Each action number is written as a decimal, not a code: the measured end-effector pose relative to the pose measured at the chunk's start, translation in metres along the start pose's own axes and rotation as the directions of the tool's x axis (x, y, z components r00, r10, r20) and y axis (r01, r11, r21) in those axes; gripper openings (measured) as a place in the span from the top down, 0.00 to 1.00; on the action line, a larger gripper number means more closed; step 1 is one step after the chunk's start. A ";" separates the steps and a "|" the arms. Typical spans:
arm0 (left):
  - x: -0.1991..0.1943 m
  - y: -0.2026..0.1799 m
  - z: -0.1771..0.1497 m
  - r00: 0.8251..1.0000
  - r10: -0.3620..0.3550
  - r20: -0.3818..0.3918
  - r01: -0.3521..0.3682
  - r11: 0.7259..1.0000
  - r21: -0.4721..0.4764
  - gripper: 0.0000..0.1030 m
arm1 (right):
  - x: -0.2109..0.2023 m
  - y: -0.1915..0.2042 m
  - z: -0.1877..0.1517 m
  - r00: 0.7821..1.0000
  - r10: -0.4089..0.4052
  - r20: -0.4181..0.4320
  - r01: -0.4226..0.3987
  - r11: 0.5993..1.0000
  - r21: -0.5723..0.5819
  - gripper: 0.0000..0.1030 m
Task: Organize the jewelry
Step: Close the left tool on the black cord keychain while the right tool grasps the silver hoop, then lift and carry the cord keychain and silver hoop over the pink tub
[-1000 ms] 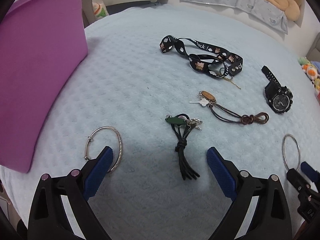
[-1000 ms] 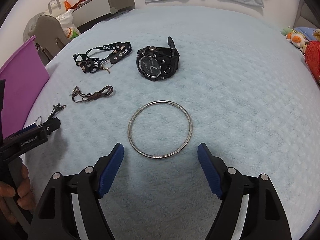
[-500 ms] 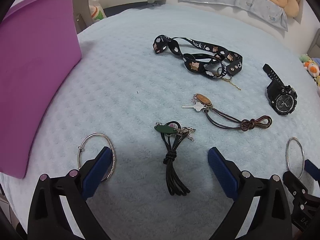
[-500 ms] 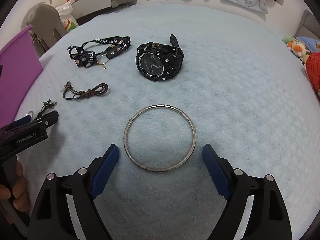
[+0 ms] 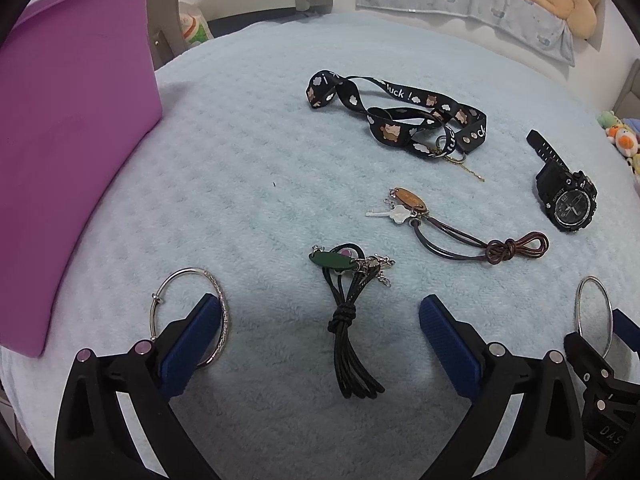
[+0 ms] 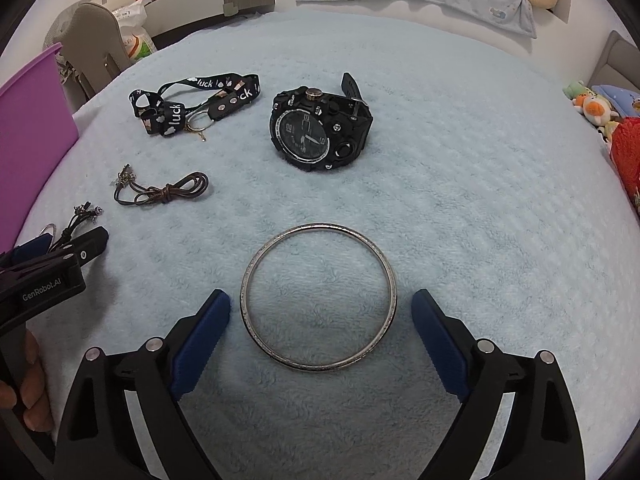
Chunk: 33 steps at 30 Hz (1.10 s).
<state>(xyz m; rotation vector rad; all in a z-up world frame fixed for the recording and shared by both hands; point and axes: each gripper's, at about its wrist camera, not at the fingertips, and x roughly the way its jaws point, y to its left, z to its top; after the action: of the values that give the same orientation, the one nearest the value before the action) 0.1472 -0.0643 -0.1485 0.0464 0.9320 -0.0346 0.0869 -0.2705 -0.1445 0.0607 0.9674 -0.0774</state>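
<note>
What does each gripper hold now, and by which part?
Nothing. The left gripper and right gripper are both open; the silver bangle lies free between the right one's fingers.

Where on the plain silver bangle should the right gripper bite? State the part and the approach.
Take the silver bangle by its near rim, from above. It lies flat on the blue blanket, so one finger goes inside the hoop and one outside. The right gripper is open, its fingers either side of the bangle.

**Bangle framed between spread blue pads**

Right gripper (image 6: pixel 320 320) wide open over pale blue towel (image 6: pixel 480 208), silver bangle (image 6: pixel 319 297) flat between the fingers, touching neither. Beyond: black sport watch (image 6: pixel 320 120), printed lanyard (image 6: pixel 192 106), brown cord bracelet (image 6: pixel 164 192). At left edge, left gripper (image 6: pixel 52 256) beside purple bin (image 6: pixel 28 132).
</note>
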 end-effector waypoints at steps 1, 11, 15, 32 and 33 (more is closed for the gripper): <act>0.000 -0.001 0.000 1.000 0.004 0.000 -0.004 1.000 0.003 0.05 | 0.000 0.000 0.000 1.000 0.002 0.003 -0.002 1.000 0.002 0.15; -0.003 -0.003 0.000 1.000 0.007 0.007 -0.007 1.000 -0.001 0.12 | -0.001 0.000 -0.001 1.000 0.002 0.008 -0.002 1.000 -0.001 0.16; -0.010 -0.005 -0.001 0.999 -0.008 0.038 0.008 1.000 0.016 0.41 | -0.004 0.000 -0.002 1.000 0.002 0.011 -0.002 1.000 0.000 0.26; -0.043 -0.002 -0.010 0.994 -0.071 0.086 0.066 0.996 0.057 0.91 | -0.023 -0.011 -0.008 0.996 0.080 0.049 -0.084 0.994 0.068 0.31; -0.047 -0.002 -0.010 0.993 -0.076 0.090 0.071 0.996 0.059 0.91 | -0.025 -0.013 -0.010 0.995 0.089 0.050 -0.092 0.993 0.079 0.31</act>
<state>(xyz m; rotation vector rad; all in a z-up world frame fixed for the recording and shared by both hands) 0.1115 -0.0648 -0.1171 0.0619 0.8397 -0.1305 0.0635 -0.2815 -0.1291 0.1768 0.9134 -0.0344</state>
